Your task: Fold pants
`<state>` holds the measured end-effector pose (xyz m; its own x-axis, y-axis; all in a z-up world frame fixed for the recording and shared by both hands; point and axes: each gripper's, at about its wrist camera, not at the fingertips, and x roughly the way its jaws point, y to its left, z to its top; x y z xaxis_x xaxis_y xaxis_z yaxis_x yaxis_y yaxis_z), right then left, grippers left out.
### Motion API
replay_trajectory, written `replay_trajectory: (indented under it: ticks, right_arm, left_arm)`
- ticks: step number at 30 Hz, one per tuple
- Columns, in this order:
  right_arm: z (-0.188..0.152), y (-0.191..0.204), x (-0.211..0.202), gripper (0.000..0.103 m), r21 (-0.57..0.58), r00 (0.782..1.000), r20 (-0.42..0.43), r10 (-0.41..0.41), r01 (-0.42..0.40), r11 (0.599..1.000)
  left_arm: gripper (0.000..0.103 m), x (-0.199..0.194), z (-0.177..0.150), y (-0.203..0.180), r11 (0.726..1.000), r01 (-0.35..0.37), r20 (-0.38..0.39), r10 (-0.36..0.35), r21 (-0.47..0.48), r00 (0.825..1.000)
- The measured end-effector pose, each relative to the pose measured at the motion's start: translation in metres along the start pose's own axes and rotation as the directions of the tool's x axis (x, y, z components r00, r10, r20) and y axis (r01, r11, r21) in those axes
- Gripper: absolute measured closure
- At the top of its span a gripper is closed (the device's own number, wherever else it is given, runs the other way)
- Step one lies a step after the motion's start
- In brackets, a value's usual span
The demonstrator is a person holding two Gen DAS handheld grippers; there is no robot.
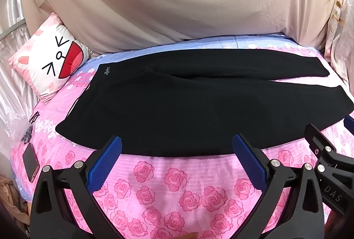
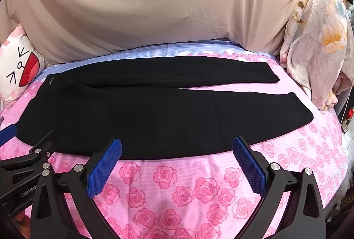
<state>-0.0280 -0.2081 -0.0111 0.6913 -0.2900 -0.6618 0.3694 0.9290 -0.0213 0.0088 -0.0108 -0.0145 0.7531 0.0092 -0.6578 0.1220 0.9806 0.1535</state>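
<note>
pants (image 1: 177, 106) flat on bed (image 1: 177, 183), legs apart, no fold yet. we hold left tongs (image 1: 177, 146) and right tongs (image 2: 177, 146) wide open, empty, at near hem.

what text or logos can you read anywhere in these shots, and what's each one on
"DAS" – white letters on the black body of the right gripper, seen in the left wrist view.
"GenRobo" – white letters on the black body of the left gripper, cut off by a fingers arm, seen in the right wrist view.
Small white script logo at the waistband corner of the black pants – too small to read.
The cartoon pillow shows only a drawn face, no words.
</note>
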Motion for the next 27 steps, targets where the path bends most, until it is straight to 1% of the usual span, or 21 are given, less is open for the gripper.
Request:
replay_trajectory:
  ticks: [8, 16, 27]
  right_arm:
    - [-0.0034, 0.0042, 0.0016, 0.005, -0.014, 1.000, -0.011, -0.005, 0.005, 1.000]
    - [-0.0028, 0.0041, 0.0022, 0.005, -0.016, 1.000, -0.009, -0.004, 0.004, 1.000]
    - [0.0025, 0.0047, 0.0061, 0.005, -0.018, 1.000, -0.013, -0.005, 0.005, 1.000]
  left_arm:
    - [0.005, 0.0045, -0.0032, 0.0056, 1.000, -0.004, -0.015, 0.004, -0.008, 1.000]
    - [0.005, 0.0048, -0.0036, 0.0071, 1.000, -0.006, -0.008, 0.006, -0.001, 1.000]
    - [0.005, 0.0077, 0.0017, 0.0036, 1.000, -0.011, -0.019, 0.011, -0.002, 1.000]
